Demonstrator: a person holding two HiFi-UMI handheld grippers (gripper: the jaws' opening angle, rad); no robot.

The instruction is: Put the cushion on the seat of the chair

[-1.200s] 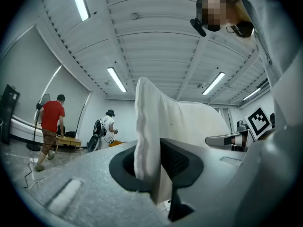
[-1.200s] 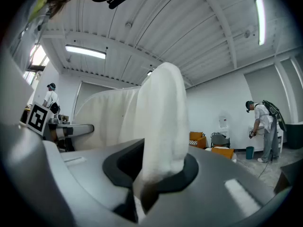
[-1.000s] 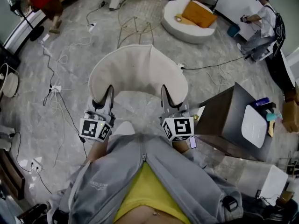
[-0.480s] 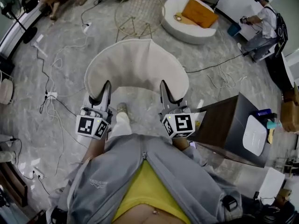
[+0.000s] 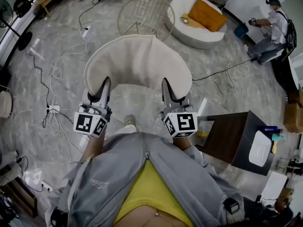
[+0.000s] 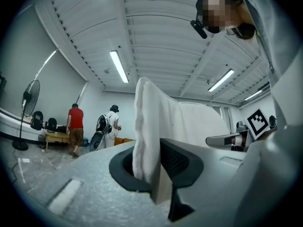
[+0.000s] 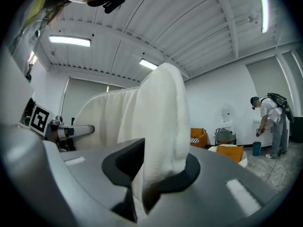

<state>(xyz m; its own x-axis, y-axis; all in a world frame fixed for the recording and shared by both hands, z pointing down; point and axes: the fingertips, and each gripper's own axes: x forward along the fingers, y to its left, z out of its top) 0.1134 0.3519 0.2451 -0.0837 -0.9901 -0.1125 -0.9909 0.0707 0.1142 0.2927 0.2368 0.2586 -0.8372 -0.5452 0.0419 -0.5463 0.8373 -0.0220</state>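
- Closer now than a second ago, the gold wire chair (image 5: 146,14) sits right beyond the cushion's far edge in the head view, where bare floor showed between them before; the person in red who stood left of the chair has gone from that view.
- The cream, crescent-shaped cushion (image 5: 137,63) is held off the grey marble floor (image 5: 61,51) on the near side of the wire chair, its curved back turned towards the chair. It is not yet on the seat.
- The left tool (image 5: 104,88) pinches the cushion's end on the chair's left side; in the left gripper view its jaws are pressed onto a fold of the white fabric (image 6: 149,126).
- The right tool (image 5: 165,88) pinches the other end, on the chair's right side; the right gripper view shows the cloth (image 7: 161,117) bunched and clamped between its jaws.
- A round white sofa (image 5: 187,30) with an orange pillow (image 5: 204,14) stands just right of the wire chair.
- A dark cabinet (image 5: 232,136) stands well to the near right of the chair.
- Another person (image 5: 273,27) crouches far right of the chair, past the sofa.
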